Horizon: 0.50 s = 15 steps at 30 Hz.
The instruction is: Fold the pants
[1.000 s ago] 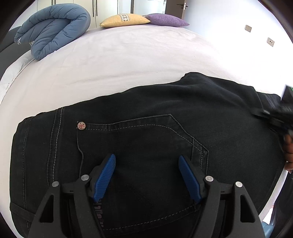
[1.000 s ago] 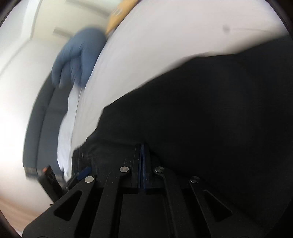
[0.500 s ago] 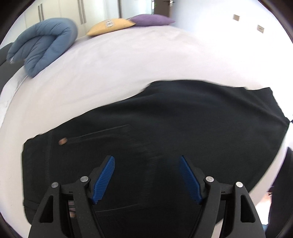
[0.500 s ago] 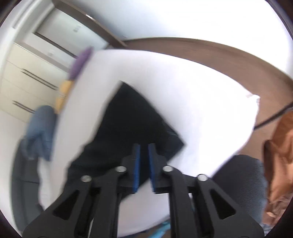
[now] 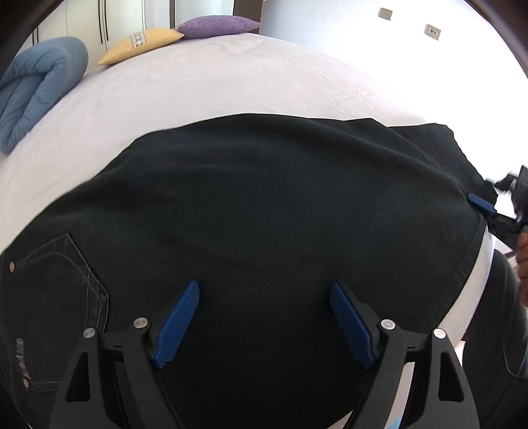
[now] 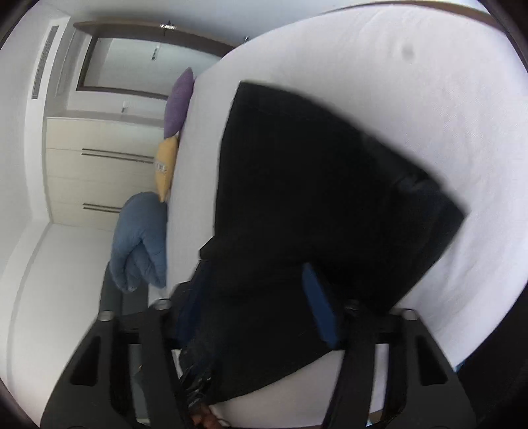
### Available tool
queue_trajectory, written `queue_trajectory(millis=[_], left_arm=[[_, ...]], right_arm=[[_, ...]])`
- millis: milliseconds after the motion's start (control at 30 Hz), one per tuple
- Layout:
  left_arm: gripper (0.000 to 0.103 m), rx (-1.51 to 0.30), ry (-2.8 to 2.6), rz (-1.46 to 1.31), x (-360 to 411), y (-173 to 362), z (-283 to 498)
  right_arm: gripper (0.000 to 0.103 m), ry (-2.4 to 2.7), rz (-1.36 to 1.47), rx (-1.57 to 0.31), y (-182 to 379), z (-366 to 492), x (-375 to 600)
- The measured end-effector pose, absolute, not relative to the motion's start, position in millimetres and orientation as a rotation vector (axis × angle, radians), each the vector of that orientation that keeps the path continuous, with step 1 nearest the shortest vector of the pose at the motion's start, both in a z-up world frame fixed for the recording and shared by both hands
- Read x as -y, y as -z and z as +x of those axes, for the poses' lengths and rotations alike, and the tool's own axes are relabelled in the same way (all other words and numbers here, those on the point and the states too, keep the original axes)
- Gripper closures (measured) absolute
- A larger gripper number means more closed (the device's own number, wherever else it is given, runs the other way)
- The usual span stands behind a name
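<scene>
Far left on the white bed (image 5: 198, 89): a rolled blue blanket (image 5: 36, 89), then a yellow pillow (image 5: 142, 43) and a purple pillow (image 5: 217, 24) toward the far edge. In the middle, black pants (image 5: 264, 204) spread folded on the bed, back pocket (image 5: 52, 297) at the left end, with the left gripper (image 5: 264, 320) above them, blue fingers wide apart, grasping nothing. At the right end of the pants, the right gripper (image 6: 254, 313), fingers also spread, cloth lying between them without any squeeze.
</scene>
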<state>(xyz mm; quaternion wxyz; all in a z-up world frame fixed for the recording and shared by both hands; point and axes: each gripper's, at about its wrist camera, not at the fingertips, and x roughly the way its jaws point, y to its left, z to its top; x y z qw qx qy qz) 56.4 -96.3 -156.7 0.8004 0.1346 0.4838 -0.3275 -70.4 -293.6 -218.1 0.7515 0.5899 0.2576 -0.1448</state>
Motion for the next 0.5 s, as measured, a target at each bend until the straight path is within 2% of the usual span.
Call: queue_trajectory(millis=[33,67,133,200,267,333,433,500], left_arm=[[0.020,-1.037,0.705,0.294,94,156,56],[0.019,-1.036,0.704,0.298,92,155,55],[0.020,-1.038,0.685,0.311,90,150,53],[0.020,-1.022,0.678,0.292,89,141,61],[0.020,-0.984,0.688,0.245,93,126,70],[0.020,-0.964,0.689,0.238,105,118,80],[0.020,-0.985,0.670,0.258,120,126,97],[0.020,-1.036,0.655,0.261,120,140,102]], right_arm=[[0.096,0.365,1.299,-0.552,227,-84,311],[0.103,0.395,1.335,-0.503,236,-101,335],[0.103,0.454,1.353,-0.448,238,-128,362],[0.094,0.643,1.224,-0.453,207,-149,369],[0.094,0.546,1.261,-0.356,189,-146,367],[0.094,0.406,1.231,-0.381,175,-110,351],[0.094,0.144,1.148,-0.525,168,-14,301],[0.085,-0.007,1.122,-0.617,182,48,264]])
